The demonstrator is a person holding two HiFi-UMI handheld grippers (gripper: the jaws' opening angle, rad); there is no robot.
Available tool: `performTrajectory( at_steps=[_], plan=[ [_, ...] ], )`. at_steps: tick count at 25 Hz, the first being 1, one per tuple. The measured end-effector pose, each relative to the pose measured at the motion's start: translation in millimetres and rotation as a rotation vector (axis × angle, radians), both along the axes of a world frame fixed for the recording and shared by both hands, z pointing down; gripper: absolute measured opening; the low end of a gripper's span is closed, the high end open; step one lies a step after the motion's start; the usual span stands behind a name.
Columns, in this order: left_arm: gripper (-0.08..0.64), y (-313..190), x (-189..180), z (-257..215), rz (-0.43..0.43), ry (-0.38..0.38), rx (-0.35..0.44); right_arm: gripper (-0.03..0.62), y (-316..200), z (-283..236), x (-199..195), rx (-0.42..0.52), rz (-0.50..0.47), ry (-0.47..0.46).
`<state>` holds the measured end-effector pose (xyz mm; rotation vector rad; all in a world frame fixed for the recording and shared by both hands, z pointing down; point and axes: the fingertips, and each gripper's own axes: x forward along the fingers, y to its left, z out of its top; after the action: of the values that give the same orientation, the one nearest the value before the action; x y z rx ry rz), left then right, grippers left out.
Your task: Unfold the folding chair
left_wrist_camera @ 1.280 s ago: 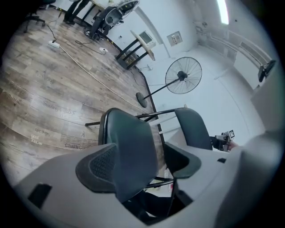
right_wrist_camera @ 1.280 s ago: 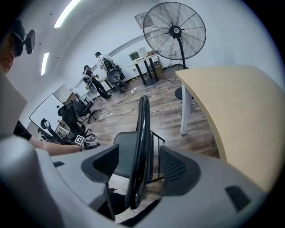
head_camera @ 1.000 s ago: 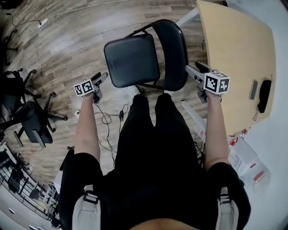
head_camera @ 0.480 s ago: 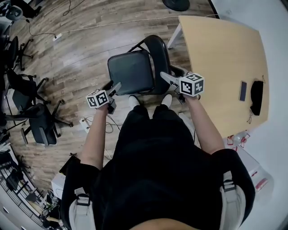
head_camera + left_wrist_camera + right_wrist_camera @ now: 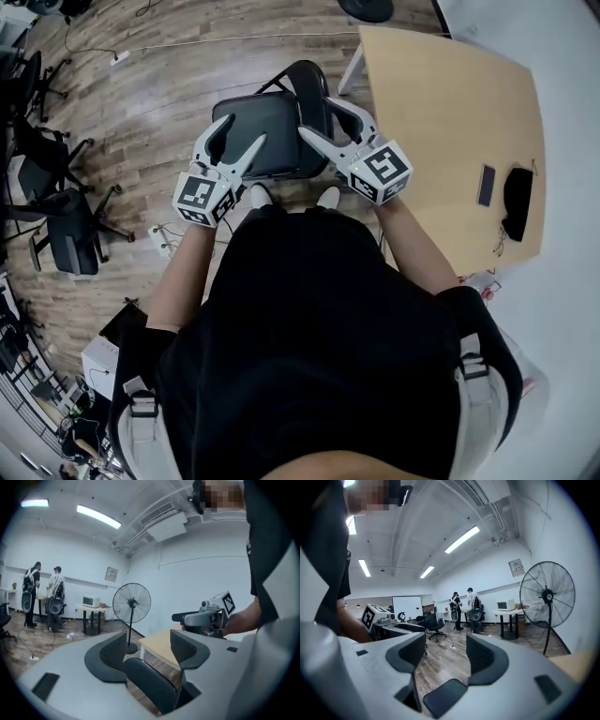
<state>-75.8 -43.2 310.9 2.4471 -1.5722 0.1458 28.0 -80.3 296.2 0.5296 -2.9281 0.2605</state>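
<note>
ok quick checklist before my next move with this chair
1. Folding chair unfolded, seat level: ok.
2. Left tongs free: ok. They are open, have just been closing slightly, and have nothing between them.
3. Right tongs free: ok, open and empty.
4. Chair legs fully spread: cannot tell, hidden under the seat.
5. Chair clear of table: cannot tell, the backrest sits close to it.

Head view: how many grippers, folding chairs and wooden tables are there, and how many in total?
Grippers: 2 (left gripper, its jaws just closing partly, gripping nothing; right gripper)
Folding chair: 1
Wooden table: 1
Total: 4
</note>
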Motion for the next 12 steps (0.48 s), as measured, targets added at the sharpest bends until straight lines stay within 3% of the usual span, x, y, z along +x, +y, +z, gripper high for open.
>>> performTrajectory(
  at_steps=[6,12],
  plan=[
    [0.255,2.9,30.4,-51.2,0.003,-0.077,0.149,0.273,10.3,-45.1,4.4,0.078,-0.031,-0.082],
    [0.236,2.2,21.4,-57.9,-0.064,-0.102,0.191,0.272,8.6,-51.1,-2.3,0.102,-0.040,-0.084]
  ],
)
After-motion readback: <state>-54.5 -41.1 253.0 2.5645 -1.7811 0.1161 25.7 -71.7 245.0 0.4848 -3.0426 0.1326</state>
